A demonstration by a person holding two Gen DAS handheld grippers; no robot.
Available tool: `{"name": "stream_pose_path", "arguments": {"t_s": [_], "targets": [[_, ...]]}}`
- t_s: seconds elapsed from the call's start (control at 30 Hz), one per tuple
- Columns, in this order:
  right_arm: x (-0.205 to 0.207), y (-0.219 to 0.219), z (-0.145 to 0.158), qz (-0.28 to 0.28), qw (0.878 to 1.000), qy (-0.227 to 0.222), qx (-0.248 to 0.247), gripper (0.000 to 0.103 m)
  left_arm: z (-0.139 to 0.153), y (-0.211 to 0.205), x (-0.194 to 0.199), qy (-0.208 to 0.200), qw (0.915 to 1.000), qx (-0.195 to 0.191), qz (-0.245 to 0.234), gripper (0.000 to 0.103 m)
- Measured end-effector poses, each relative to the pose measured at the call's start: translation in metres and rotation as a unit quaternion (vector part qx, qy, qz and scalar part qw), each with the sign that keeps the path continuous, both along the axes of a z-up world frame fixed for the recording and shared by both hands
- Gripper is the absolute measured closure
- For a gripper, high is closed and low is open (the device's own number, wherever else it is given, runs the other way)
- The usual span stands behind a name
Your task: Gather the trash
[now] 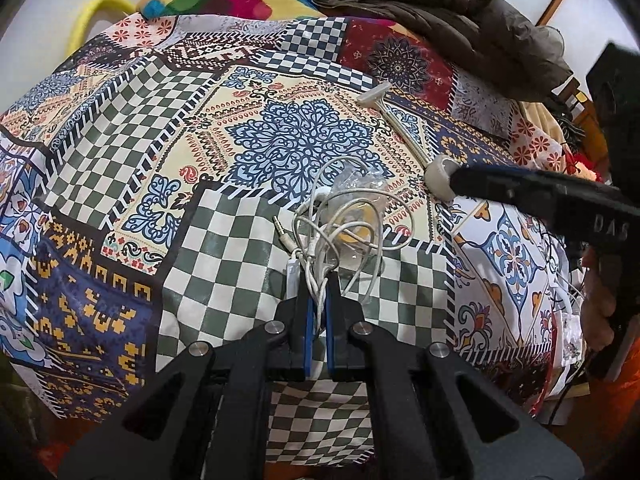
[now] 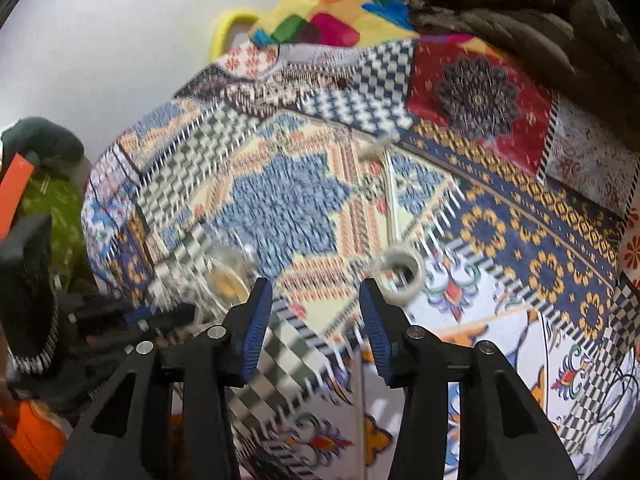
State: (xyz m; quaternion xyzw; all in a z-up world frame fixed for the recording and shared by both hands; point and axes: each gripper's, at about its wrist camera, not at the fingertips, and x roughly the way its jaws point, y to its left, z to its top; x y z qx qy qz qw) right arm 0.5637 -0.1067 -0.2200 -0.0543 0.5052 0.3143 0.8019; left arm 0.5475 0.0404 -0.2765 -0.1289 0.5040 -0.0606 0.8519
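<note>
Holding a tangle of white earphone cable (image 1: pixel 320 240) clenched in my left tool (image 1: pixel 319 280), I am carrying my right tool (image 2: pixel 316 292) released and empty. The tape roll (image 2: pixel 400 274) is lying on the patterned cloth (image 2: pixel 520 240) just ahead and right of its right finger, the disposable razor (image 2: pixel 386 184) stretching lengthwise away beyond it. My right tool is nearer.

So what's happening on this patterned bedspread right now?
A person with a gripper in each hand is collecting trash off the bedspread. The left gripper is shut on a tangle of white earphone cable beside a clear plastic wrapper. The right gripper is open and empty, next to a tape roll and a disposable razor.
</note>
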Motion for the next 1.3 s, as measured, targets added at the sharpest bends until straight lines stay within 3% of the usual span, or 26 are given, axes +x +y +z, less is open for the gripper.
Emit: {"name": "stream_pose_path", "arguments": {"t_s": [0.07, 0.2, 0.33, 0.37, 0.4, 0.47, 0.5, 0.77, 0.9, 1.07, 1.3], "targets": [[0.002, 0.008, 0.002, 0.001, 1.000, -0.002, 0.009, 0.061, 0.000, -0.002, -0.001, -0.004, 1.0000, -0.001, -0.004, 0.100], [0.005, 0.026, -0.002, 0.013, 0.998, 0.035, 0.044, 0.061, 0.000, -0.011, 0.001, -0.010, 0.9998, 0.008, -0.018, 0.100], [0.007, 0.045, -0.018, 0.005, 0.997, 0.066, 0.044, 0.061, -0.001, -0.014, 0.002, -0.016, 0.9995, 0.009, -0.024, 0.100], [0.008, 0.047, -0.022, 0.003, 0.997, 0.072, 0.043, 0.068, -0.001, -0.014, 0.002, -0.017, 0.9996, 0.010, -0.022, 0.100], [0.008, 0.049, -0.025, 0.005, 0.996, 0.078, 0.043, 0.081, -0.001, -0.013, 0.002, -0.017, 0.9996, 0.010, -0.019, 0.100], [0.007, 0.047, -0.028, 0.008, 0.995, 0.084, 0.045, 0.089, -0.002, -0.010, 0.003, -0.017, 0.9998, 0.005, -0.013, 0.100], [0.006, 0.045, -0.027, 0.007, 0.996, 0.080, 0.047, 0.096, -0.002, -0.009, 0.003, -0.017, 0.9998, 0.005, -0.010, 0.100], [0.009, 0.015, -0.001, -0.014, 0.999, 0.026, 0.040, 0.100, -0.006, 0.000, 0.005, -0.012, 0.9998, 0.001, 0.016, 0.100], [0.017, -0.004, 0.008, -0.040, 0.998, 0.024, 0.048, 0.100, -0.003, 0.003, 0.004, -0.010, 0.9995, -0.011, 0.028, 0.100], [0.010, -0.022, 0.022, -0.056, 0.998, 0.006, 0.039, 0.100, 0.021, 0.004, -0.004, -0.026, 0.9991, -0.001, 0.034, 0.100], [-0.023, -0.024, 0.056, -0.051, 0.998, -0.027, 0.025, 0.100, 0.078, 0.013, -0.039, -0.061, 0.9965, 0.016, 0.054, 0.100]]}}
